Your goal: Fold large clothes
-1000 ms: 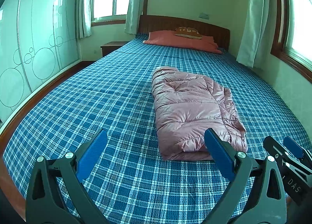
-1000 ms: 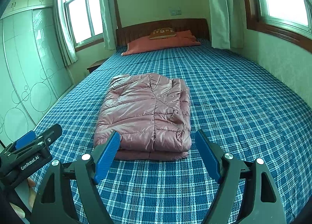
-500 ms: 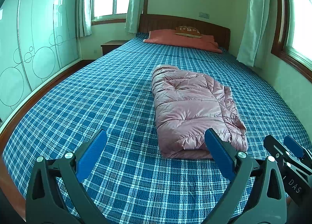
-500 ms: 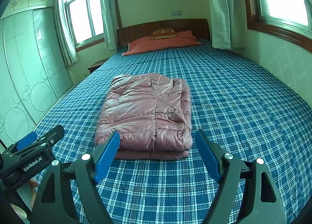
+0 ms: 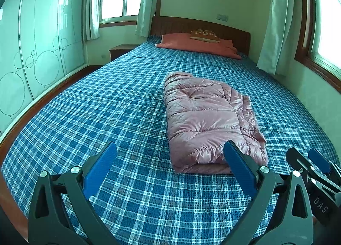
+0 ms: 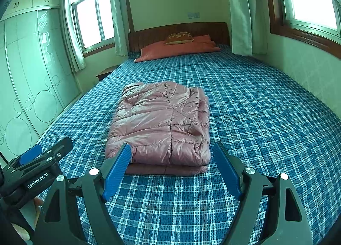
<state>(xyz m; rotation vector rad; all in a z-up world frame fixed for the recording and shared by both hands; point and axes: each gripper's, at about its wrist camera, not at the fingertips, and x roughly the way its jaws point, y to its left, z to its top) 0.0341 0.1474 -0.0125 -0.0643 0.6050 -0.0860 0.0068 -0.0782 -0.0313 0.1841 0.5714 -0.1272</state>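
Note:
A pink quilted down jacket point(image 5: 204, 117) lies folded into a thick rectangle on the blue plaid bed point(image 5: 106, 117); it also shows in the right wrist view point(image 6: 162, 123). My left gripper point(image 5: 170, 149) is open and empty, held above the bed near its foot, left of the jacket's near end. My right gripper point(image 6: 171, 149) is open and empty, just short of the jacket's near edge. Each gripper shows at the edge of the other's view: the right one point(image 5: 315, 170), the left one point(image 6: 40, 157).
An orange-red pillow point(image 5: 198, 45) with a small brown cushion point(image 5: 204, 35) lies at the wooden headboard. A wardrobe with glass doors point(image 5: 32, 53) stands left, with a nightstand point(image 5: 121, 50) beyond it. A wall with windows and curtains runs along the right.
Both grippers have drawn back slightly from the jacket and stay open. The jacket has not moved.

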